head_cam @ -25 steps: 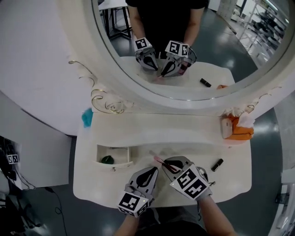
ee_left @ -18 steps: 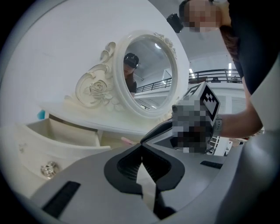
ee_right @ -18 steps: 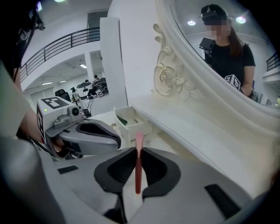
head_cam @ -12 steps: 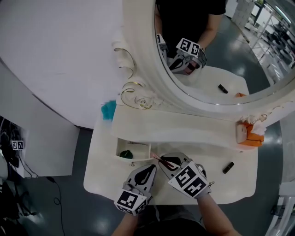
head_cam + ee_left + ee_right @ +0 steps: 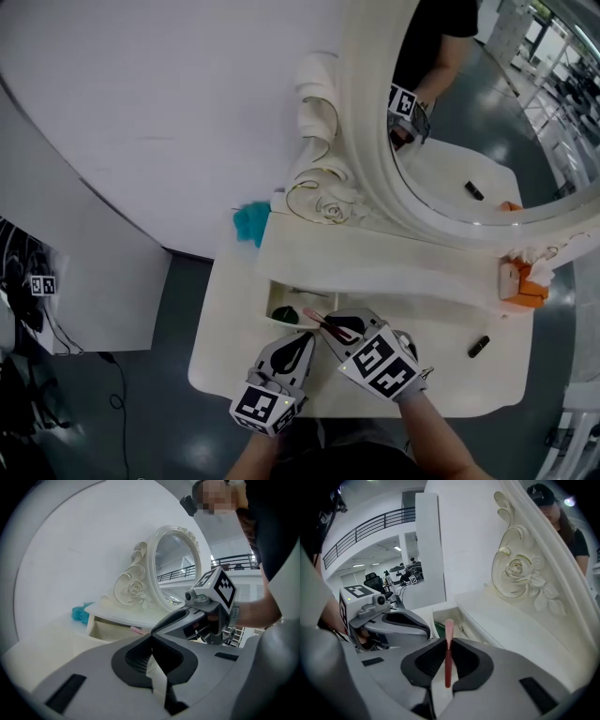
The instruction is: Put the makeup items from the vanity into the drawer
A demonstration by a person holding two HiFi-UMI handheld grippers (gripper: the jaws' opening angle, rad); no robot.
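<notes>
- Pink and thin like a lip pencil, the stick [image 5: 448,654] is clamped between the fingers [image 5: 423,662] of the right gripper [image 5: 447,641]. Its tip pokes out past them.
- Just beside it, the left gripper [image 5: 152,645] hangs low over the front of the desk [image 5: 225,361]. Its fingers [image 5: 133,657] are together at the tips with nothing between them.
- Just beyond both, the drawer [image 5: 278,302] stands open in the desk's left part. A green thing [image 5: 284,316] lies inside; what else is in there cannot be made out.
- The step in hand looks like the carry. The stick's tip reaches about to the drawer's front edge and is not yet in.
- The next move calls for bringing the stick fully over the opening and lowering it. The fingers should part only once it is clear of the front wall, so it drops inside rather than rolling onto the desk.
- Well off to the right, a black tube [image 5: 478,346] lies on the desk, probably the next item to fetch.
- Farthest back stand an orange box [image 5: 525,286] and the mirror [image 5: 469,141].
</notes>
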